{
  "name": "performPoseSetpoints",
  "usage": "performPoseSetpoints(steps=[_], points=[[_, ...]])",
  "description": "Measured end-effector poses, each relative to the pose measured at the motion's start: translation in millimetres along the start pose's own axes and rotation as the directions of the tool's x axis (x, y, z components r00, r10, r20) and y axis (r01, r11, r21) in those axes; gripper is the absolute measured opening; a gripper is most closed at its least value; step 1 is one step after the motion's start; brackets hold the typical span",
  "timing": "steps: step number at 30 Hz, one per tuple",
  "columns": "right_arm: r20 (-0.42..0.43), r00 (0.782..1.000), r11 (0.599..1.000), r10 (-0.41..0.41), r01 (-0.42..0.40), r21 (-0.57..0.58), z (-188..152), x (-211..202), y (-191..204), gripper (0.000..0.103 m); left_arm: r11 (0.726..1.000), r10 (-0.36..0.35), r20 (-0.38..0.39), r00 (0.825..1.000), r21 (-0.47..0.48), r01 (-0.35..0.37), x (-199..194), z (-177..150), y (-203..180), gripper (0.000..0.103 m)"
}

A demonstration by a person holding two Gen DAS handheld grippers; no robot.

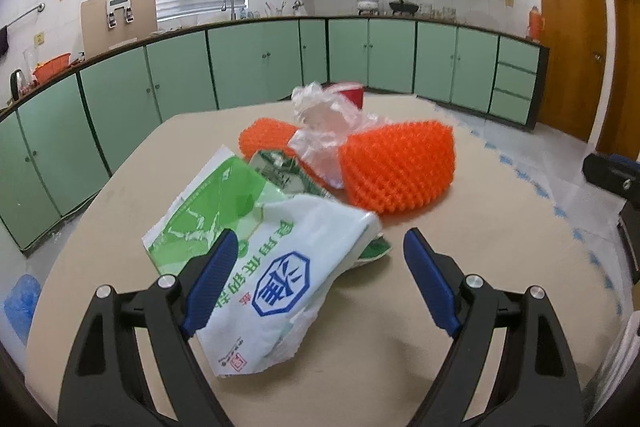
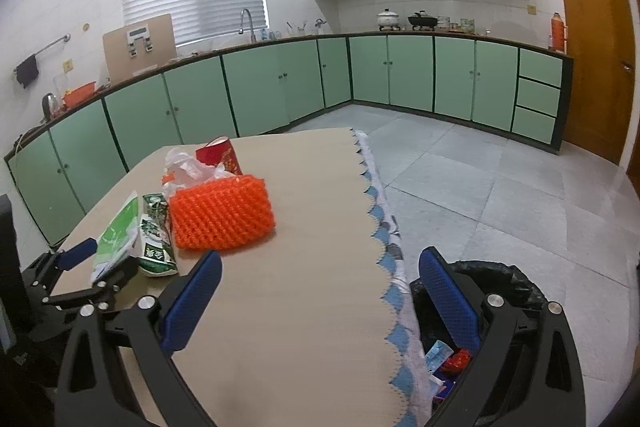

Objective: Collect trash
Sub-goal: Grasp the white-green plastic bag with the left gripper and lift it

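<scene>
On the beige worktop (image 2: 304,227), trash lies gathered toward the far-left part: a white-and-green printed bag (image 1: 280,267) nearest my left side, a green carton (image 2: 154,227) beside it, an orange foam net (image 2: 222,215) at the middle, crumpled clear plastic (image 1: 324,123) on the net, and a red cup (image 2: 218,153) behind. My left gripper (image 1: 316,275) is released, its jaws spread wide with the printed bag lying between them; the left blue pad (image 1: 210,283) overlaps the bag's edge, but whether it touches I cannot tell, and the right pad stands clear, so nothing is grasped. I judge this stance to be a straddle before a pinch on the bag, since the bag is the nearest piece. My right gripper (image 2: 320,303) is likewise released and empty, hanging over the bare near part of the worktop, close to its scalloped blue-and-white edge (image 2: 384,227). Just beyond and below that edge stands the black-lined bin (image 2: 512,283), already holding some scraps, placed where items can drop off the worktop's side. Open room is generous on the right half of the worktop, giving a free path from pile to bin. The tight spot, in my judgement, is the pile itself: the carton partly underlies the bag, so lifting the bag may drag its neighbour.
</scene>
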State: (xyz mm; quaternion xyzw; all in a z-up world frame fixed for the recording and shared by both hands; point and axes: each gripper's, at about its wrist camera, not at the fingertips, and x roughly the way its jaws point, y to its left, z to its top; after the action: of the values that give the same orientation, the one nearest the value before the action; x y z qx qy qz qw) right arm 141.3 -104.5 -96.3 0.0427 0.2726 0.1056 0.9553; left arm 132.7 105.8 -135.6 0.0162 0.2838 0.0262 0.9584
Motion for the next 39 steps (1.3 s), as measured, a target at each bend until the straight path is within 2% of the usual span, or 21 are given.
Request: performPoseSetpoints(steps=[3,6,8,12,14,20,26,33,39], points=[[-0.011,1.000,1.000,0.010,-0.010,-0.009,-1,4,5,0.097,1.000,0.009,-0.028,1.000,-0.014,-0.009,7,-1,4,0.080],[-0.020,1.000,1.000,0.015,-0.015,-0.020,-2,8,10,0.097,0.999,0.000,-0.041,0.999,-0.040,-0.001,11,-1,10,0.073],[-0.029,0.999,1.000,0.022,-0.022,-0.022,-3,11,13,0.097,0.999,-0.014,-0.046,0.999,-0.049,0.012,13,-1,12,0.060],[-0.044,0.998,0.998,0.042,-0.044,-0.038,-5,15,23,0.097,0.997,-0.030,-0.043,0.999,-0.076,0.027,13,-1,18,0.046],[-0.049,0.997,0.997,0.058,-0.061,-0.049,-6,17,30,0.097,0.996,-0.034,-0.032,0.999,-0.084,0.031,11,-1,22,0.034],[-0.057,0.993,0.991,0.105,-0.110,-0.080,-6,22,50,0.097,0.990,-0.015,-0.009,1.000,-0.140,0.014,7,1,42,0.017],[-0.070,0.984,0.982,0.163,-0.169,-0.082,-6,31,71,0.096,0.983,0.028,0.025,0.999,-0.181,-0.023,-3,4,66,0.011],[-0.098,0.966,0.963,0.240,-0.250,-0.098,-3,49,107,0.083,0.977,0.066,0.040,0.997,-0.204,-0.056,-14,2,92,0.009],[-0.124,0.955,0.949,0.268,-0.284,-0.137,-3,62,141,0.082,0.975,0.087,0.027,0.996,-0.209,-0.080,-16,-4,108,0.008]])
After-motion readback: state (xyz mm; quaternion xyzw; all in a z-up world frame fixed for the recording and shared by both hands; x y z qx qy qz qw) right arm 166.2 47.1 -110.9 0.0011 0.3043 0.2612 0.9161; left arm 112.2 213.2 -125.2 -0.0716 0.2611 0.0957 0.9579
